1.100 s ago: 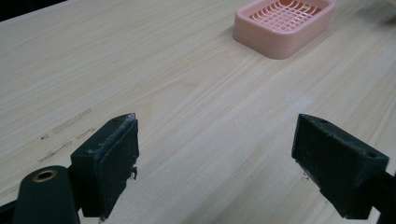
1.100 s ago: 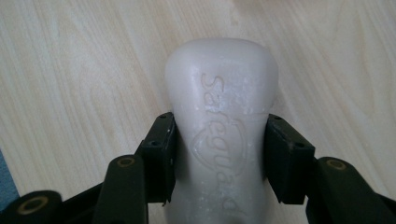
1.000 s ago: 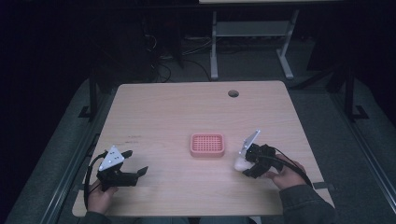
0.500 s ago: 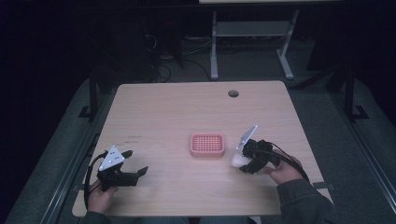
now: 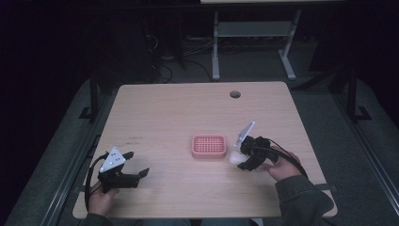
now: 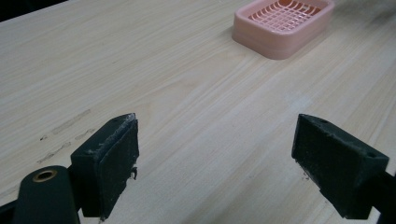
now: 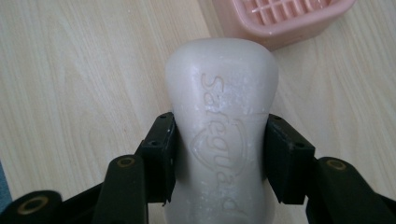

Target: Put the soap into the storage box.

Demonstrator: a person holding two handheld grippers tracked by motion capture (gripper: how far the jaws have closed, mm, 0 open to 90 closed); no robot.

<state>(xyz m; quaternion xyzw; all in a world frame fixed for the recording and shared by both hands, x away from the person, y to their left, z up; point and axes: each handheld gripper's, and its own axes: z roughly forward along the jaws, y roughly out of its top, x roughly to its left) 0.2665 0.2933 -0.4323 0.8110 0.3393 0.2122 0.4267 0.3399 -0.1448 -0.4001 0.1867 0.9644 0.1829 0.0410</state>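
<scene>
right gripper (image 7: 219,154) is clamped tight on the white soap bar (image 7: 222,121) and has nudged closer, pink soap dish (image 7: 280,18) just past its fingertips, so drop-in looks next; left gripper (image 6: 217,158) gapes empty.

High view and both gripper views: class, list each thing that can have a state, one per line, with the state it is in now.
Bar of soap: white, clamped between the jaws, beside the dish.
Soap dish: pink, empty, flat on the table.
Right gripper: shut on the bar of soap.
Left gripper: jaws wide open, nothing between them, just over the table.
</scene>
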